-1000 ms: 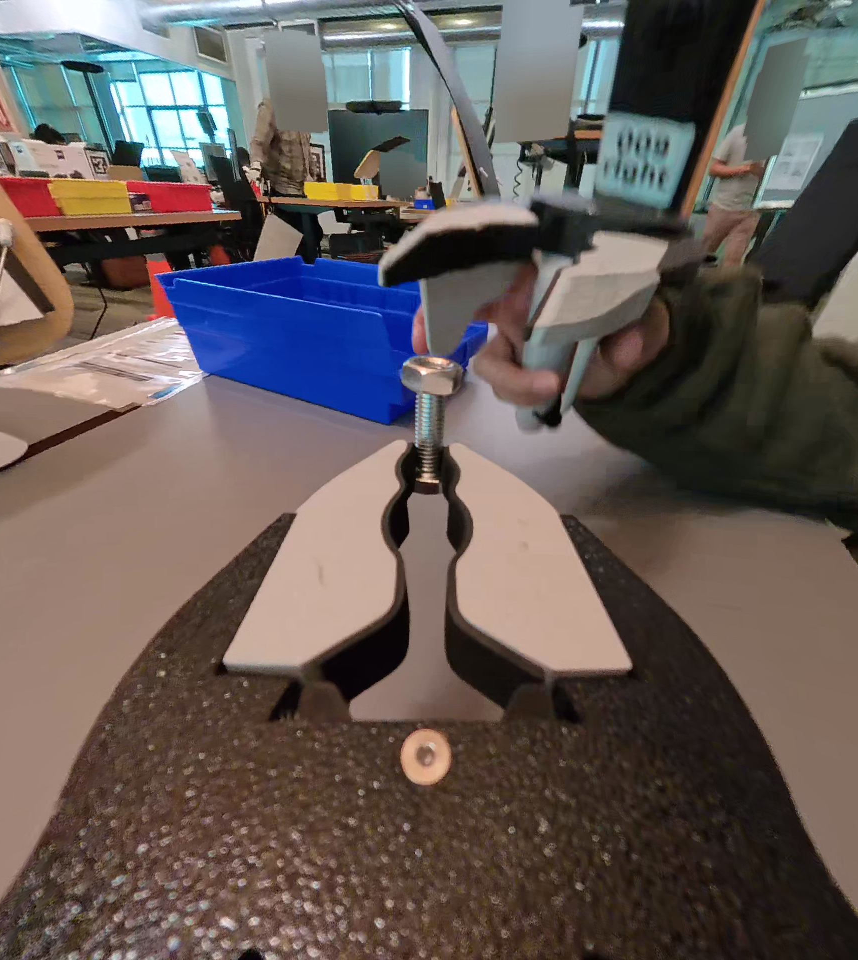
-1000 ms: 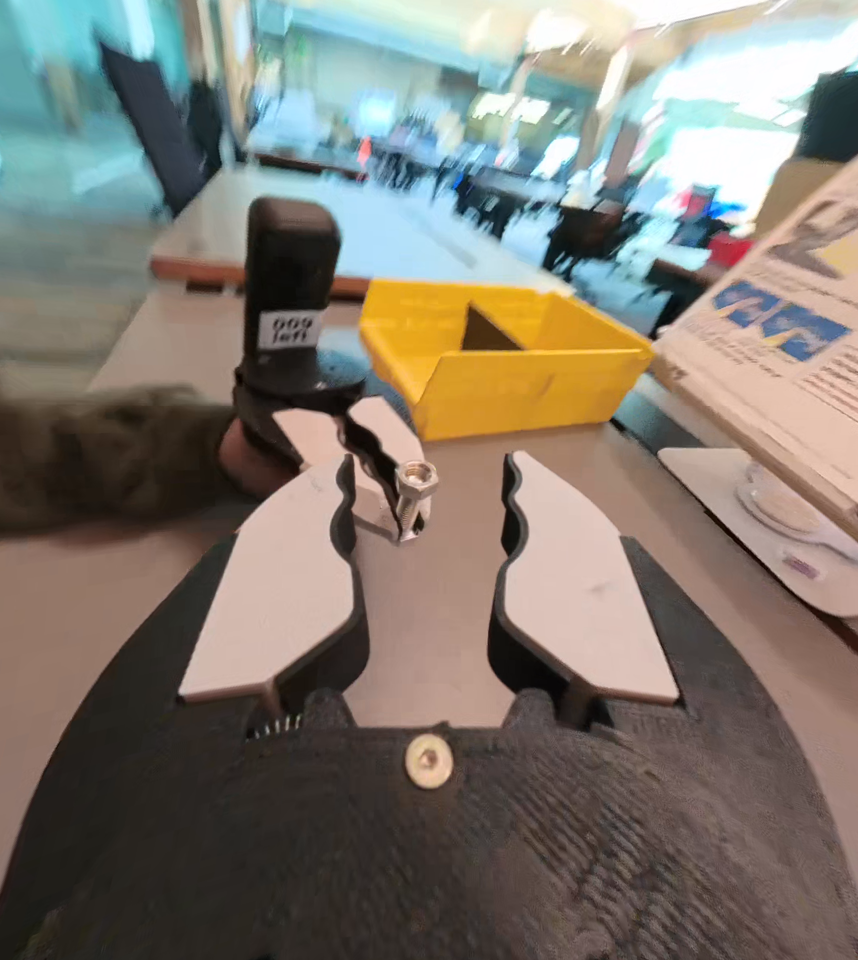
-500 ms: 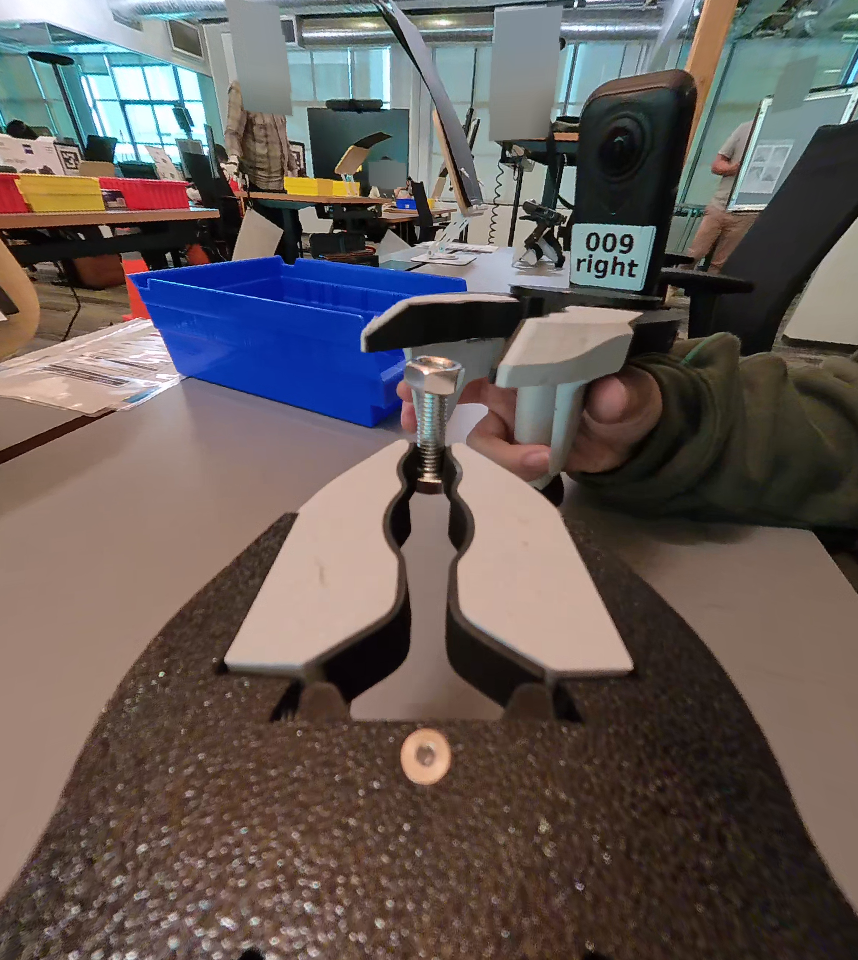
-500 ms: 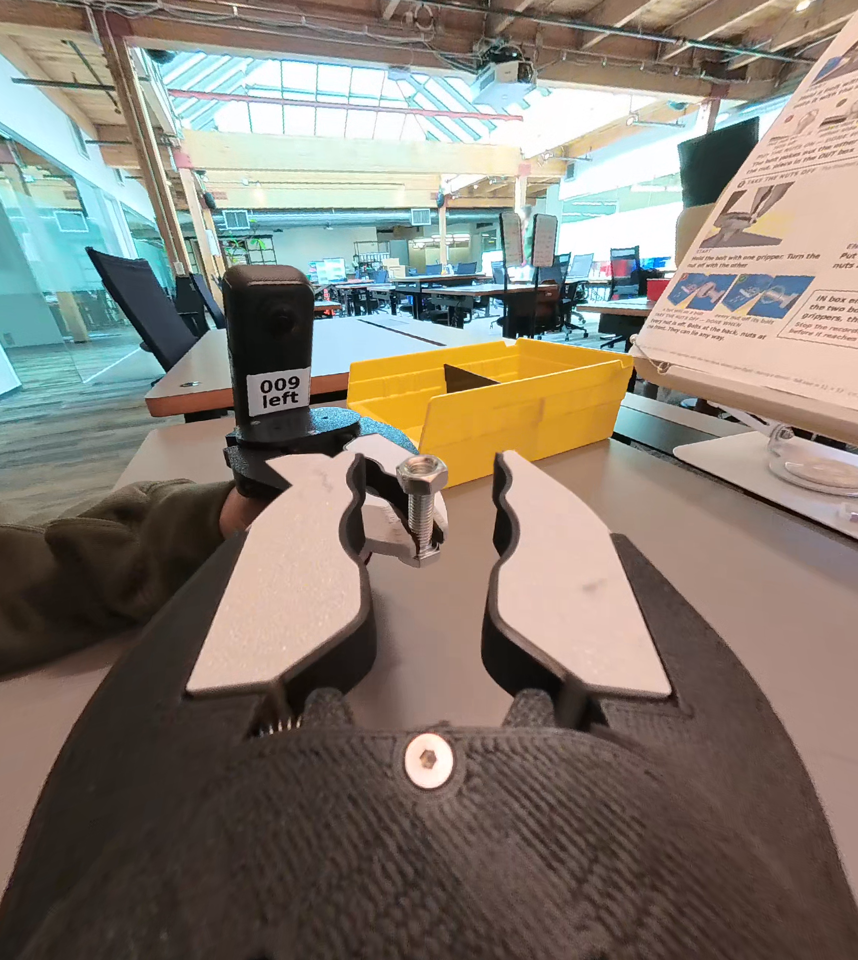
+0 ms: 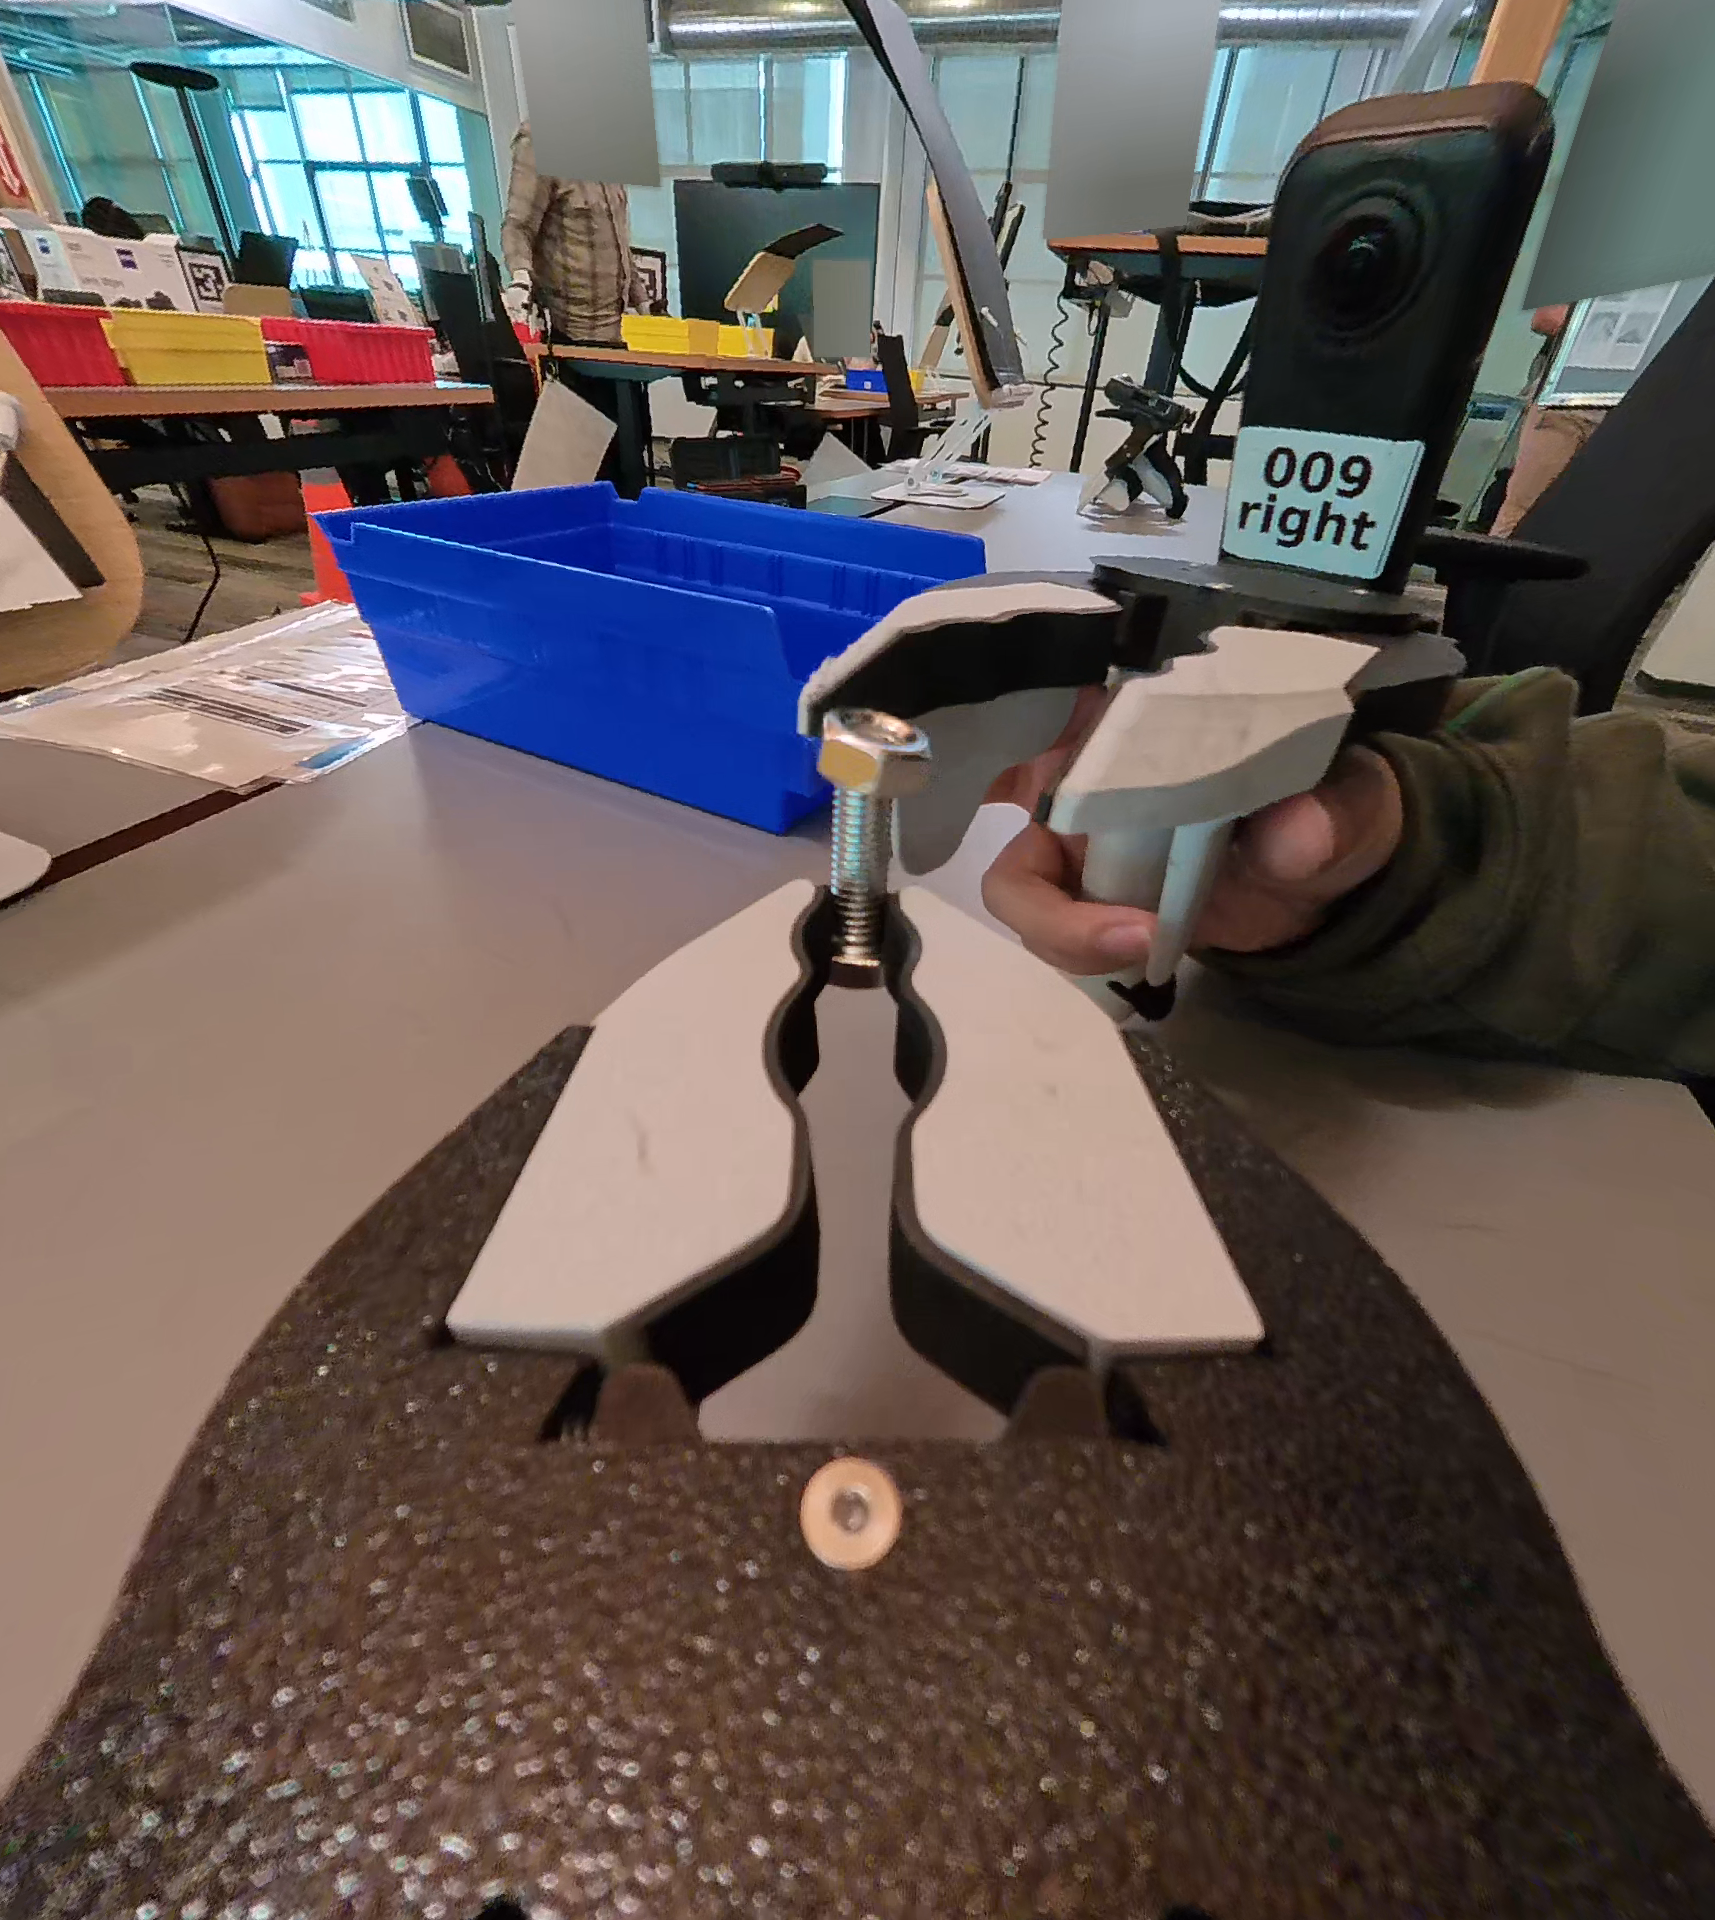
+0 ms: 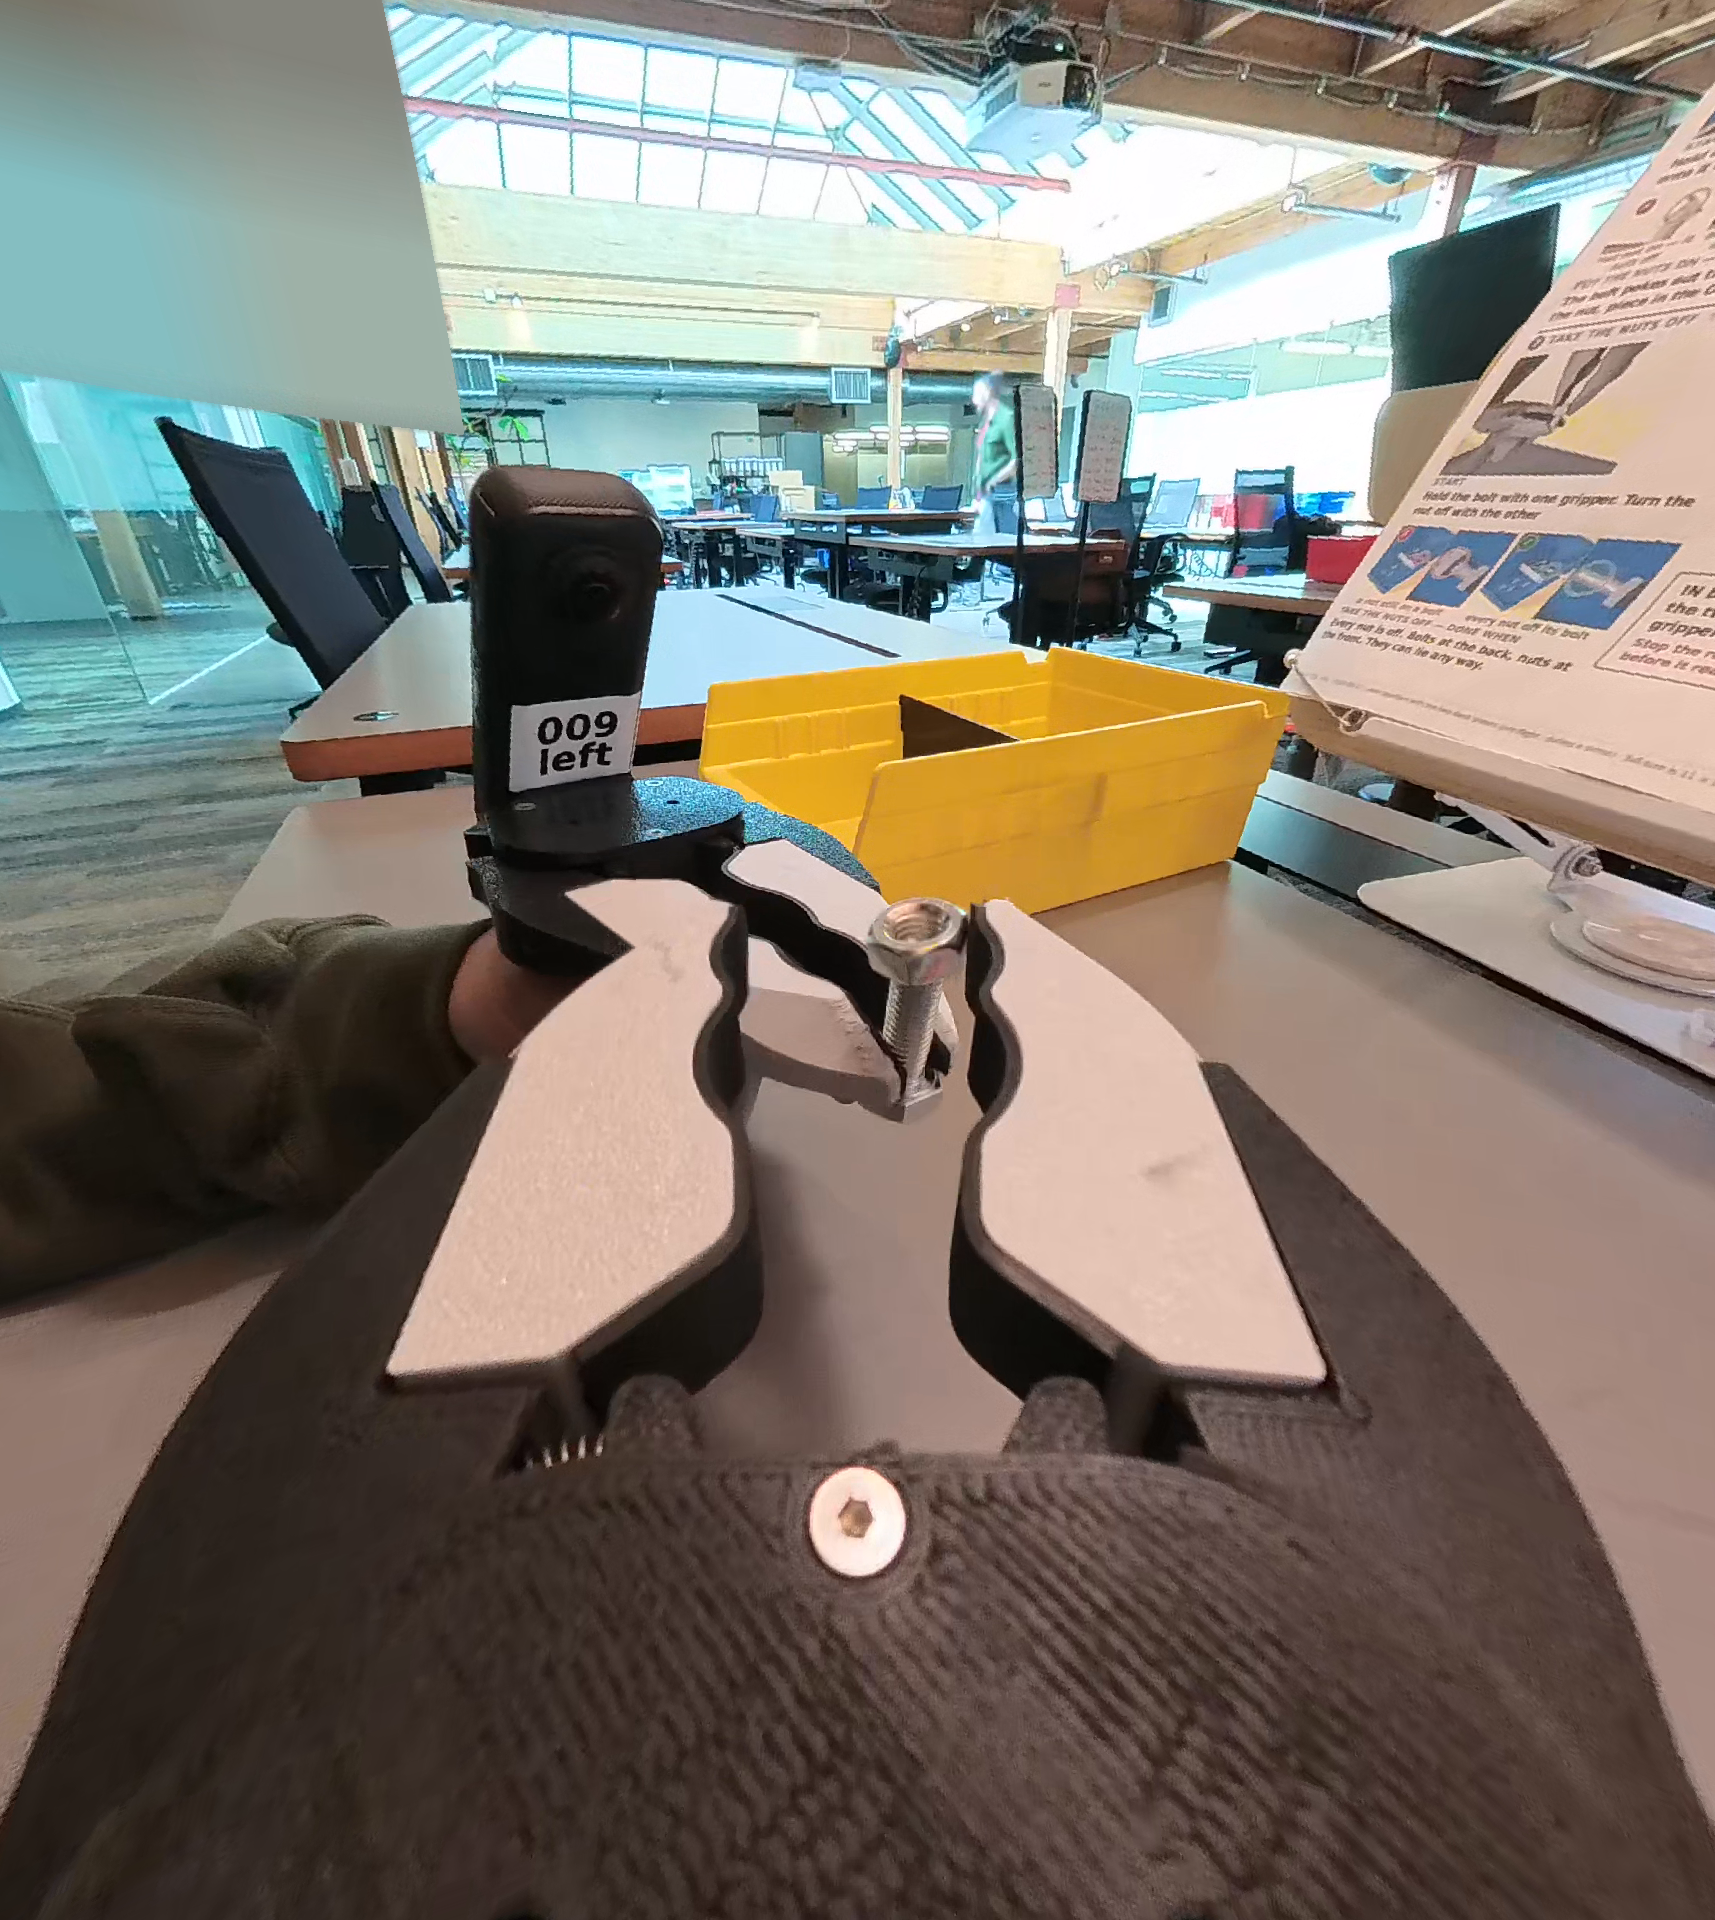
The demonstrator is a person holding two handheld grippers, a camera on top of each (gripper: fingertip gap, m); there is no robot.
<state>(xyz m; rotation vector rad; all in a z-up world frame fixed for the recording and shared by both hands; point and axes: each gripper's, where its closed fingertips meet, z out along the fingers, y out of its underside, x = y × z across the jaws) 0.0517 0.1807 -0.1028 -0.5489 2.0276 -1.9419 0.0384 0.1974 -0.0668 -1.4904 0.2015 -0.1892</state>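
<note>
The left claw [image 5: 853, 961] is drawn narrow, its fingertips clamped on the lower end of an upright bolt [image 5: 858, 883], which stands above the table [image 5: 313, 987] with a hex nut [image 5: 872, 750] at its top. The right claw [image 6: 858, 971] stands wide, one finger on each side of the nut and the bolt between them. In the right wrist view its right fingertip [image 6: 998, 935] is just beside the nut; whether it touches cannot be told, and the left finger is clearly apart from it. In the left wrist view that claw's far finger reaches over behind the nut, and the near finger is off to the right of the bolt. A hand [image 5: 1196, 883] in a dark green sleeve [image 5: 1559, 883] grips the right claw's handle to the right of the bolt, and a black camera [image 5: 1372, 312] bearing a white label rides on top of it.

Behind the bolt and to its left in the left wrist view is a blue bin [image 5: 624, 623], with bagged papers [image 5: 198, 707] further left. In the right wrist view a yellow bin [image 6: 988, 790] with a dark divider sits behind the bolt, and a printed sheet on a stand [image 6: 1611, 520] rises to the right of it. Other tables and chairs lie far behind.
</note>
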